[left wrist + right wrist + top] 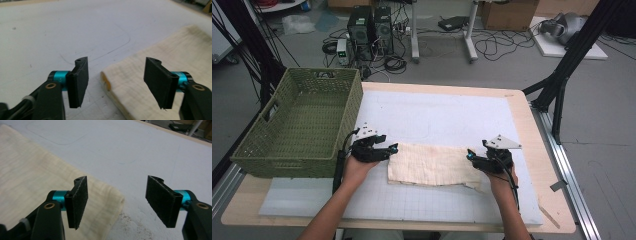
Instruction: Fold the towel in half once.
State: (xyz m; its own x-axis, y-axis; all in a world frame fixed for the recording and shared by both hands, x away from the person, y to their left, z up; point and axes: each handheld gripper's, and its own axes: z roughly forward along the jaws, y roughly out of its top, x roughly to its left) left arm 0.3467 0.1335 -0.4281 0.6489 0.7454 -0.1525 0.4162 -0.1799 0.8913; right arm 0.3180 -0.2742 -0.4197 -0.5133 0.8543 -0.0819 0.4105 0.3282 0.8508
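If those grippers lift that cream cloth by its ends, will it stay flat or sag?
The folded cream woven cloth would probably sag in the middle: it lies limp with soft, rounded folded edges. It likely weighs little, being thin. Its textured weave should grip rather than slip between the open left hand-held gripper jaws.

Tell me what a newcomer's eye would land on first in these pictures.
First, the cream folded cloth lying flat on the white mat, near the table's front. A pair of black tongs sits at each short end of it, the left tongs and the right tongs, both with jaws spread wide and holding nothing. Next, the big green woven basket stands at the table's left edge.
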